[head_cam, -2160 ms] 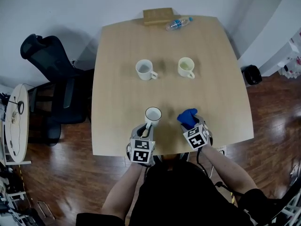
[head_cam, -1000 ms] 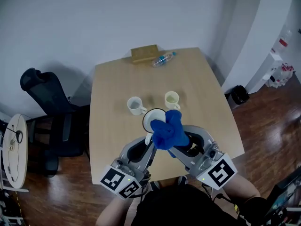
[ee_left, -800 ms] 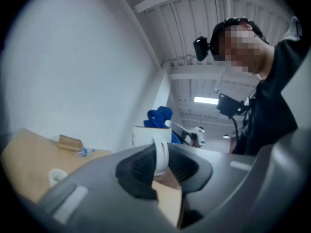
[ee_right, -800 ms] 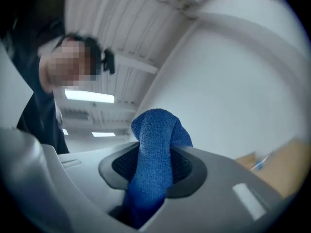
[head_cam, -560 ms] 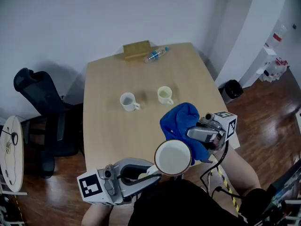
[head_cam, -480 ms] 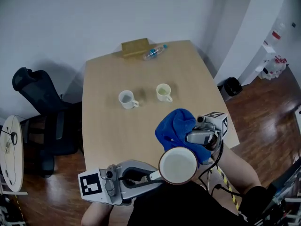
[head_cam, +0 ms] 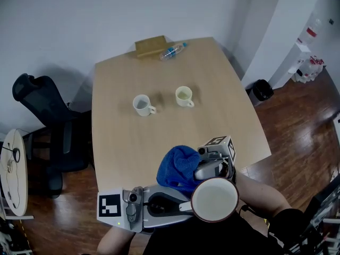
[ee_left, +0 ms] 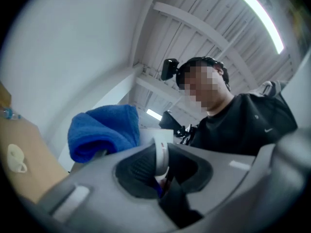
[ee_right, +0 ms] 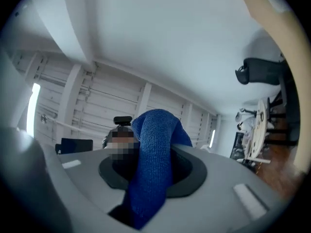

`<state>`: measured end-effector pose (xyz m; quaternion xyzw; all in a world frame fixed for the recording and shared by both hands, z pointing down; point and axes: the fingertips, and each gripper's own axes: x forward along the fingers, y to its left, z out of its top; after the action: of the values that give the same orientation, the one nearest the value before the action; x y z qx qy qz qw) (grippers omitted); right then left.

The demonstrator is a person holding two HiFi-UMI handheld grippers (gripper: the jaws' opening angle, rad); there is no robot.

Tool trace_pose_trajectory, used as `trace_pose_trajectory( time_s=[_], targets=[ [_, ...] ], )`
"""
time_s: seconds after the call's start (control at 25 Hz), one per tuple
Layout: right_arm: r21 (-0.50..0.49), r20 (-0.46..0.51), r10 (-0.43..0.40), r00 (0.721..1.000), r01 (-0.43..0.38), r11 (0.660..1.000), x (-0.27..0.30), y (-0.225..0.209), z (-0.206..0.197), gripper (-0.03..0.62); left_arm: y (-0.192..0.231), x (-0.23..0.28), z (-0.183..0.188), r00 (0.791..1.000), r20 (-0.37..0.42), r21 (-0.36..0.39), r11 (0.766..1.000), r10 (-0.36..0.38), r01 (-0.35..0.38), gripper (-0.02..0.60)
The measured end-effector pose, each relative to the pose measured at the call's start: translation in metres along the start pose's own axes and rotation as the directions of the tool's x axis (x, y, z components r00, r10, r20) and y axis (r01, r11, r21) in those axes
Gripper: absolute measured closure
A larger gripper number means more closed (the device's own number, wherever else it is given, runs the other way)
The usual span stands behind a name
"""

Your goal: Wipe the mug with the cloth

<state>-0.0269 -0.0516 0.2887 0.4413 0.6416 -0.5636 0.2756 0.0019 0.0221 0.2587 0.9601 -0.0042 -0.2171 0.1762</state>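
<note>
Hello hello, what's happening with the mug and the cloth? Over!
Left gripper shut on mug by its handle. Right gripper shut on cloth, right beside the mug. Two other mugs on table, well away.

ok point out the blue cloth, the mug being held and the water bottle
blue cloth (head_cam: 178, 166), head view, on its bunched top.
mug (head_cam: 214, 199), head view, middle of the round face turned to the camera.
water bottle (head_cam: 172, 51), head view, middle of its body as it lies on its side.

White mug (head_cam: 214, 200) + blue cloth (head_cam: 178, 167), both held up.
Mug tipped, one round end facing me, handle pinched in my L gripper (head_cam: 186, 208); cloth bunched in R gripper (head_cam: 195, 172), right against mug's side.
</note>
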Motion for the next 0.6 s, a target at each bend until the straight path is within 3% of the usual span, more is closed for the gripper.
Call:
trace_pose_trajectory(
  time_s=[0.08,0.12,0.16,0.2,0.28,0.36,0.44,0.48,0.52,0.56,0.6],
  targets=[
    [-0.166,0.037,-0.136,0.990,0.140,0.976,-0.011,-0.002,0.022,0.459,0.010,-0.006,0.008,0.997,0.035,0.017,0.997,0.072,-0.073,0.520],
    [-0.280,0.073,-0.229,0.971,0.240,0.930,-0.019,0.000,0.039,0.459,0.017,-0.011,0.014,0.990,0.059,0.032,0.991,0.129,-0.131,0.520],
    [-0.396,0.123,-0.323,0.938,0.345,0.851,-0.029,0.005,0.057,0.459,0.026,-0.017,0.021,0.976,0.085,0.051,0.978,0.199,-0.203,0.520],
    [-0.502,0.185,-0.406,0.895,0.442,0.744,-0.039,0.013,0.075,0.459,0.037,-0.023,0.030,0.954,0.111,0.072,0.955,0.278,-0.286,0.520],
    [-0.655,0.335,-0.518,0.787,0.590,0.472,-0.053,0.036,0.106,0.459,0.062,-0.039,0.043,0.880,0.152,0.118,0.876,0.450,-0.468,0.520],
    [-0.730,0.495,-0.556,0.667,0.667,0.150,-0.055,0.063,0.123,0.459,0.086,-0.059,0.051,0.782,0.176,0.151,0.768,0.598,-0.622,0.520],
    [-0.747,0.620,-0.532,0.577,0.642,-0.173,-0.042,0.083,0.126,0.459,0.103,-0.076,0.057,0.704,0.207,0.140,0.692,0.679,-0.708,0.520],
    [-0.746,0.653,-0.512,0.558,0.590,-0.309,-0.031,0.087,0.121,0.459,0.110,-0.082,0.060,0.676,0.224,0.122,0.668,0.702,-0.734,0.520],
    [-0.744,0.668,-0.496,0.555,0.522,-0.417,-0.017,0.086,0.111,0.459,0.115,-0.085,0.063,0.651,0.239,0.103,0.648,0.720,-0.755,0.520],
    [-0.742,0.668,-0.488,0.562,0.450,-0.497,-0.002,0.078,0.099,0.459,0.120,-0.088,0.064,0.629,0.251,0.087,0.630,0.736,-0.772,0.520],
    [-0.740,0.659,-0.490,0.570,0.380,-0.555,0.011,0.066,0.085,0.459,0.124,-0.089,0.065,0.609,0.259,0.072,0.614,0.749,-0.786,0.520]
  ],
)
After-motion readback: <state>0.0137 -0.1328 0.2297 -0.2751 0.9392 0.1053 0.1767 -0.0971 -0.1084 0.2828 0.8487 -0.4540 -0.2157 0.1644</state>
